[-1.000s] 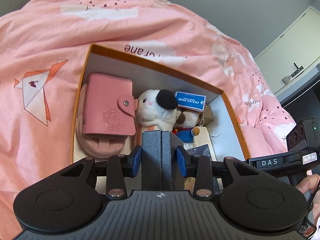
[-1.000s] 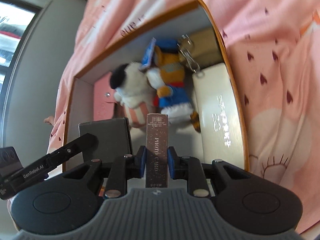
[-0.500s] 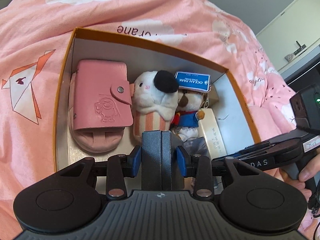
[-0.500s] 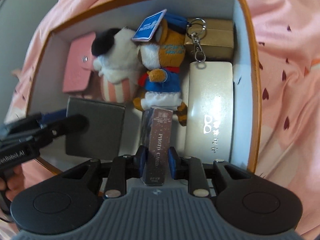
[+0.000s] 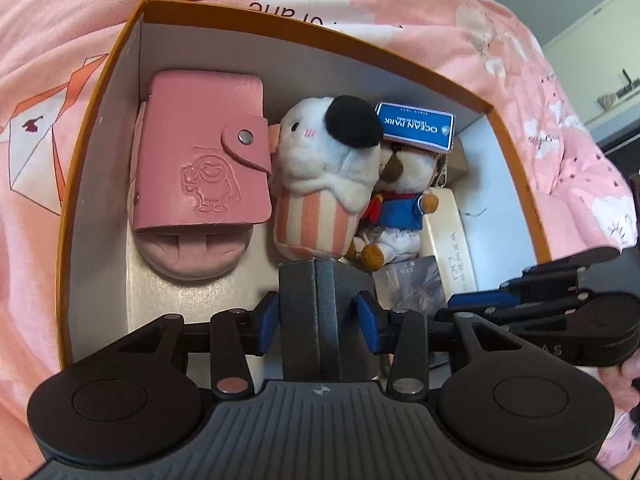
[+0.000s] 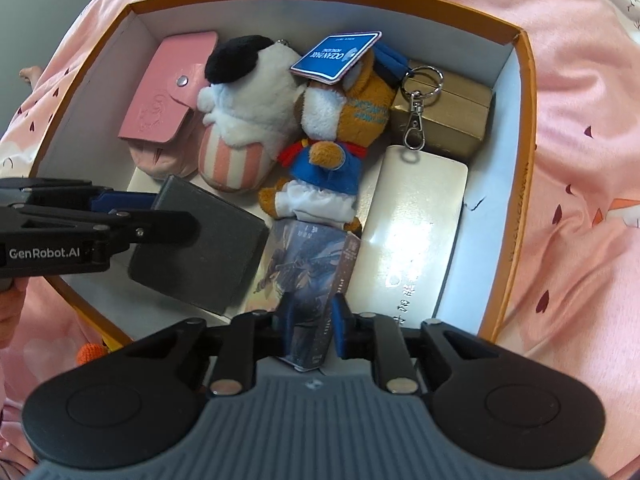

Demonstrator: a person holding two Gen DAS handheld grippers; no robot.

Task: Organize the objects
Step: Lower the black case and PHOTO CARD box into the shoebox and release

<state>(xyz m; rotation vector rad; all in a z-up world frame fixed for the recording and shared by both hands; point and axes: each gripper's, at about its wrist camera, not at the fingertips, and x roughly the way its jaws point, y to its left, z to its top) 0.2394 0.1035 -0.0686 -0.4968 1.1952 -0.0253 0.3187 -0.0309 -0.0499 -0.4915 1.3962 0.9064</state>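
Tongs on the left (image 5: pixel 319 318) are opening off the grey box (image 6: pixel 200 248), now down at 7 o'clock in the orange box (image 6: pixel 524 92), while the right tongs (image 6: pixel 314 320) are closing on the card pack (image 6: pixel 308 268) at 6 o'clock, so both look nearly packed.

Both grippers are pointed steeply down. The left gripper (image 5: pixel 319 316) is seen with its jaws opening; a dark grey case (image 5: pixel 316 304) stands between them, and gaps show between its sides and the blue pads (image 5: pixel 370 322). The right gripper (image 6: pixel 311 316) is seen with its jaws closing, a card box (image 6: pixel 310 280) being pressed between the blue pads (image 6: pixel 342 330). Part of a hand (image 6: pixel 10 308) is glimpsed behind the left gripper.
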